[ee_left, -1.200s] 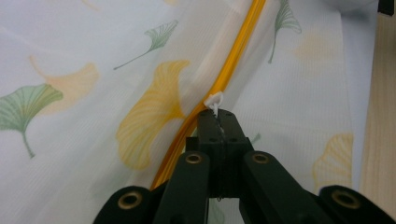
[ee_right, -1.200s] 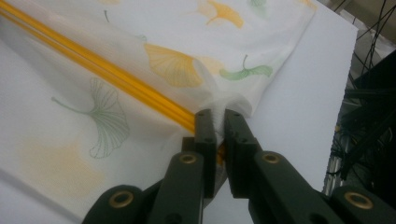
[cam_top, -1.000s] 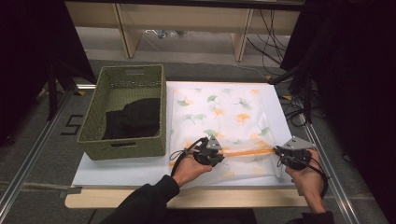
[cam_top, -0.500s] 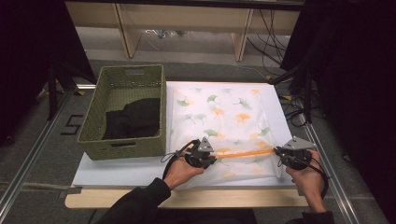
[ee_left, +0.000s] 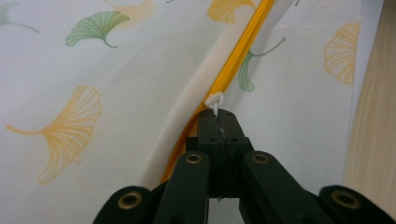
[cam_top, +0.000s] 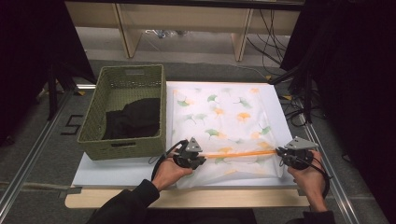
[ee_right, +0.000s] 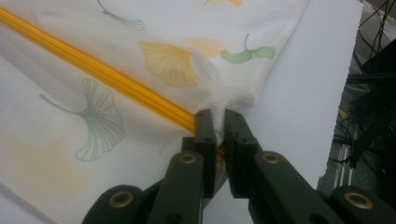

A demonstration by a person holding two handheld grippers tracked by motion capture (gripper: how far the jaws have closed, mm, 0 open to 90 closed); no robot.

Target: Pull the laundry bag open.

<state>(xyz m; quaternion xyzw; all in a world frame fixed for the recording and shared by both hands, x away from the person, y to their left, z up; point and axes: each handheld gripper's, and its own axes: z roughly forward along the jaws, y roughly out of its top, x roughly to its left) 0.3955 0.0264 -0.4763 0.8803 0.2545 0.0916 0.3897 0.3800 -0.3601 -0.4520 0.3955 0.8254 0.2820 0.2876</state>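
The pillowcase [cam_top: 229,126] lies flat just right of the basket [cam_top: 126,112]. The left tool [ee_left: 215,113] is clamped on its zipper pull [ee_left: 215,100], the right tool [ee_right: 218,122] on its corner.

A: How many claws? 
B: Two, the left claw [cam_top: 201,160] and the right claw [cam_top: 280,151].

A: And the rest? 
B: One ginkgo-print pillowcase [cam_top: 224,116], one orange zipper [cam_top: 243,153], one green wicker basket [cam_top: 93,126], one black cloth [cam_top: 133,117].
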